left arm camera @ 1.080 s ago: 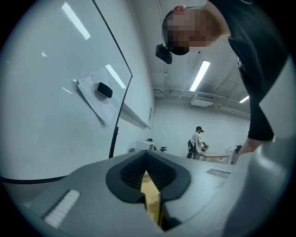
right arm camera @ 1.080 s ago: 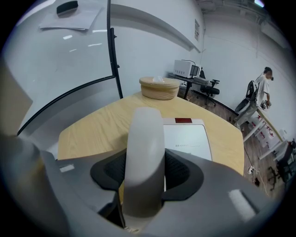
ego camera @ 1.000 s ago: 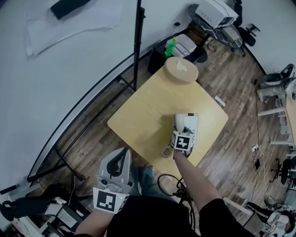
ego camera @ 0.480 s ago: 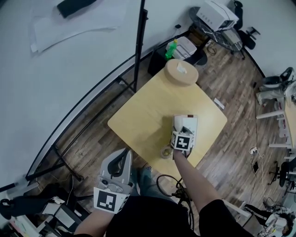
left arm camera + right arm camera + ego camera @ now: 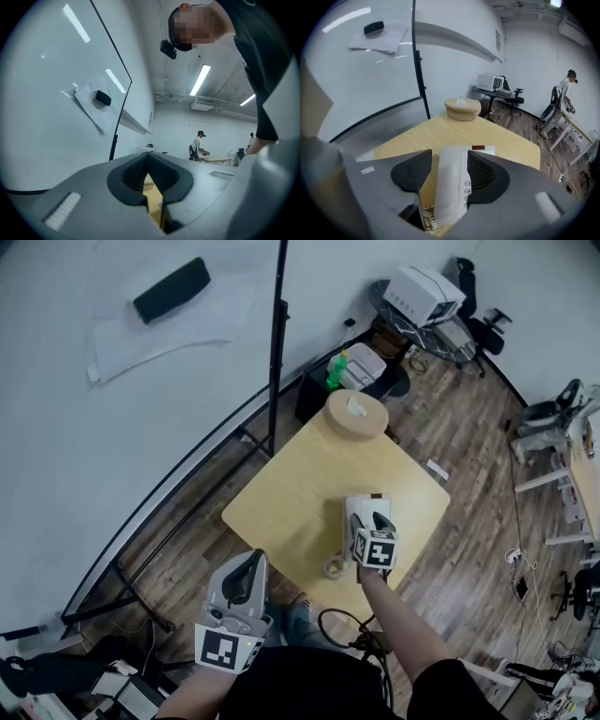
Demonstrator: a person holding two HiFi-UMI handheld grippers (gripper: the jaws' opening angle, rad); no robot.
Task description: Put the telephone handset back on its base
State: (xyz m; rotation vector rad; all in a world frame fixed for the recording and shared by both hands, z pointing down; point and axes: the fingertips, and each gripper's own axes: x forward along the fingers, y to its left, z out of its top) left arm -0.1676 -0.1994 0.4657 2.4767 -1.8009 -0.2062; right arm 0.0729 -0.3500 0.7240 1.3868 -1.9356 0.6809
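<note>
A white desk telephone sits near the front right edge of the light wooden table. Its handset lies along the left side of the base, beside the keypad. The coiled cord bunches at the near end, seen in the head view as a cord by the table edge. My right gripper straddles the handset with its jaws open, and a gap shows on the left side. The right gripper hovers over the phone. My left gripper is held low off the table, shut and empty, as the left gripper view shows.
A round wooden tissue box stands at the table's far corner. A black pole rises by the whiteboard wall to the left. Behind the table are a green bottle, a printer and an office chair. A person stands far off on the right.
The head camera has tilted a little, so the table sits lower in view. The right gripper stays over the phone's near end. The left gripper has not moved.
</note>
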